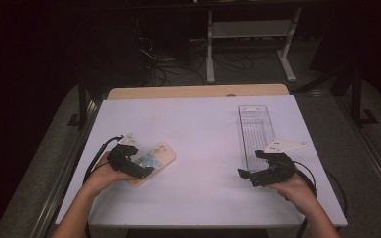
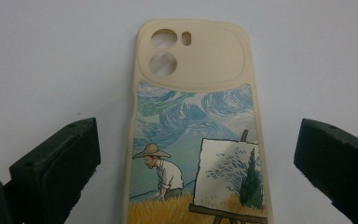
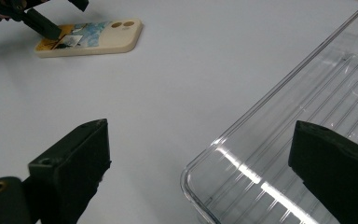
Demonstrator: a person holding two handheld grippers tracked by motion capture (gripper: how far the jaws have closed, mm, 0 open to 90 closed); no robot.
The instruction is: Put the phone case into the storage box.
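Item: phone case [image 2: 196, 135], cream silicone with a painted scene of a hatted figure at an easel, lying flat and printed side up on the white table [image 1: 203, 148] at its left front, camera cut-outs pointing away from the person. Left gripper [image 1: 140, 170] sits low over the case's near end; in the left gripper view its fingers [image 2: 60, 163] stand spread wide to either side of the case, clear of both long edges, which suits a pinch across the width that has not yet closed. Item: clear plastic tray [image 1: 254, 129], long, ribbed on the floor, empty, set lengthwise at the table's right, well apart from the case; a likely receptacle for it, judging by the layout. Right gripper [image 1: 248, 174] hovers just beside the tray's near corner, fingers [image 3: 70, 163] parted and holding nothing, placed where it could steady the tray's rim [image 3: 242, 121] against sliding.
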